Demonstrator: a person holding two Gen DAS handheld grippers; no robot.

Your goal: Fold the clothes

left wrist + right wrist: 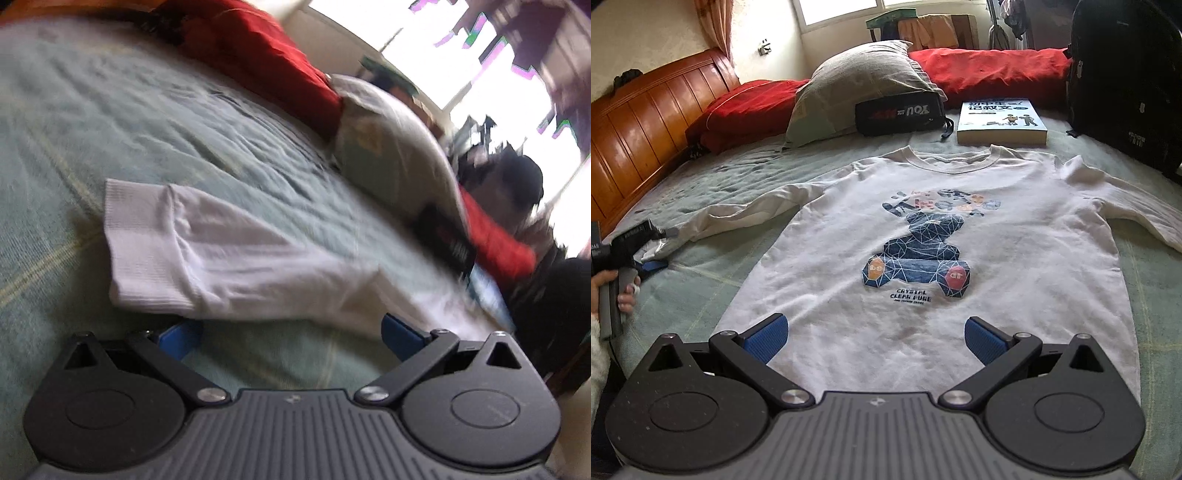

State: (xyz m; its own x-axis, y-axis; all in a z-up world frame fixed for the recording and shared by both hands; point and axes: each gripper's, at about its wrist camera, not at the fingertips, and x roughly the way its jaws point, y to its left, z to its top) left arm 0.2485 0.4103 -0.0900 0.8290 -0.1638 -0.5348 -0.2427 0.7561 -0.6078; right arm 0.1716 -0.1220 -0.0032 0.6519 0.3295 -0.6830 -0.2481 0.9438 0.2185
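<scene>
I see the pale green quilted bedspread (701, 177) carrying the white long-sleeved T-shirt with a blue bear print (923, 236), spread flat, face up. My right gripper (875, 338) stands wide above its hem; my left gripper (291, 334), equally wide, sits beside the ribbed sleeve cuff (144, 240).

Place: home bedroom
Signs: wooden headboard (646, 122), pillow (860, 85), red bedding (990, 70), curtained window (842, 11)
</scene>
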